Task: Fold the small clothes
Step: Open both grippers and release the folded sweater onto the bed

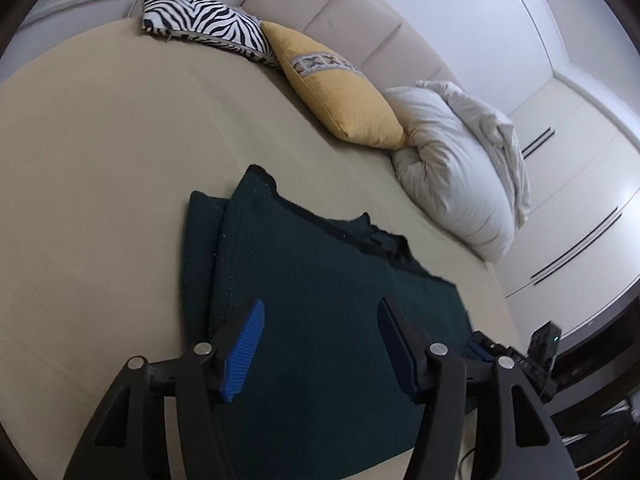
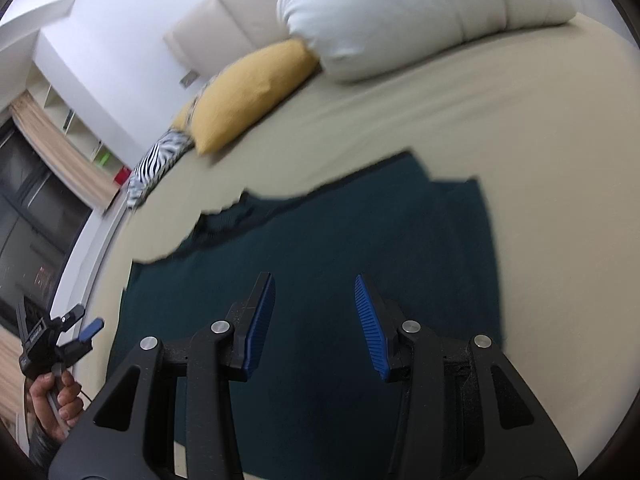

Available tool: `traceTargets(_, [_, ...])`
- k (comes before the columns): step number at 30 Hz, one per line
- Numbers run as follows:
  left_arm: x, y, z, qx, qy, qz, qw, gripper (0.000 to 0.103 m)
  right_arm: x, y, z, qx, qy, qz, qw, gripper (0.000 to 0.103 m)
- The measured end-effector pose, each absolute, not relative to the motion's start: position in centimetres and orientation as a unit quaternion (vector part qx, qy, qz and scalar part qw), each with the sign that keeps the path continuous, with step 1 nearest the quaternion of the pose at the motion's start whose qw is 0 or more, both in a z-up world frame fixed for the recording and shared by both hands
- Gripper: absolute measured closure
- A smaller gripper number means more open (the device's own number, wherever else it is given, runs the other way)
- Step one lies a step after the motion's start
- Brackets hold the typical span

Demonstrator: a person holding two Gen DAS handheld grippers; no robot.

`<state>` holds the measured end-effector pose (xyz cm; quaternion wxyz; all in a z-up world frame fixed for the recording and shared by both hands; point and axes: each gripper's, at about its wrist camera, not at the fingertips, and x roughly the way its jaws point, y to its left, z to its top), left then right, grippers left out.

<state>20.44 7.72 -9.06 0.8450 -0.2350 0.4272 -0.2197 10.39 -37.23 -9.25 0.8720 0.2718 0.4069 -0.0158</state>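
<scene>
Lying flat on the bed [image 1: 100, 200], dark green garment [image 1: 320, 300] beneath both parted, empty grippers, left [image 1: 320, 344] and right [image 2: 316, 328].

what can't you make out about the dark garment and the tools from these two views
- Garment near hem: left view, hidden behind the left tool and cut by the bottom edge.
- Garment neckline: right view, smeared by motion blur.
- Right tool: left view, mostly hidden behind the left tool's arm.
- Zebra pillow: right view, blurred, partly behind the yellow pillow.
</scene>
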Motion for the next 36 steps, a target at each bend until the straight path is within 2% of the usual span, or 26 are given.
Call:
traceTargets(3, [20.7,7.1,-11.8,-0.211,0.459,-0.197,0.84,0.044,8.6,-38.0,-11.5,0.287,0.415,-0.037,0.862,0.065])
traceTargets(4, [20.7,7.6,-12.6,-0.22,0.464,-0.196,0.835,0.052,7.9,-38.9,-11.9,0.31,0.401,-0.031,0.862,0.066])
traceTargets(7, [20.1,9.0,-13.1,-0.23,0.46,-0.198,0.834,0.061,6.6,-40.9,-12.2,0.338,0.381,-0.059,0.858,0.068])
traceTargets(11, [19.1,10.1,-12.3,-0.235,0.459,-0.196,0.834,0.061,4.5,-42.9,-11.6,0.382,0.354,-0.094,0.848,0.066])
traceTargets(13, [17.9,10.0,-10.8,-0.219,0.447,-0.185,0.847,0.05,4.2,-41.6,-10.4,0.382,0.34,-0.08,0.856,0.063])
traceTargets(15, [16.4,9.1,-9.3,-0.196,0.428,-0.189,0.862,0.045,3.7,-40.2,-9.8,0.381,0.335,-0.034,0.861,0.063])
traceTargets(20, [14.7,5.0,-8.8,-0.129,0.428,-0.221,0.867,0.045,6.4,-33.6,-11.2,0.355,0.38,0.082,0.85,0.063])
traceTargets(22, [15.3,3.9,-10.5,-0.094,0.458,-0.207,0.859,0.044,7.1,-32.9,-13.1,0.352,0.412,0.082,0.837,0.063])
traceTargets(23, [15.5,4.2,-11.3,-0.097,0.467,-0.199,0.856,0.046,7.2,-33.0,-13.9,0.355,0.423,0.073,0.831,0.064])
traceTargets(25, [15.7,6.0,-12.7,-0.131,0.471,-0.201,0.849,0.06,6.7,-34.2,-15.4,0.381,0.416,0.067,0.823,0.068])
traceTargets(28, [15.4,7.4,-13.0,-0.146,0.472,-0.211,0.843,0.066,4.2,-37.4,-16.3,0.43,0.38,0.044,0.817,0.07])
traceTargets(32, [14.8,8.7,-12.9,-0.166,0.47,-0.217,0.839,0.067,1.0,-41.1,-17.0,0.478,0.341,-0.007,0.809,0.071])
traceTargets(35, [13.6,10.2,-12.1,-0.191,0.464,-0.213,0.838,0.061,-1.5,-42.3,-15.4,0.479,0.317,-0.055,0.816,0.069])
traceTargets(36, [13.0,10.9,-11.6,-0.198,0.456,-0.213,0.841,0.052,-2.1,-42.4,-14.9,0.475,0.313,-0.06,0.82,0.067])
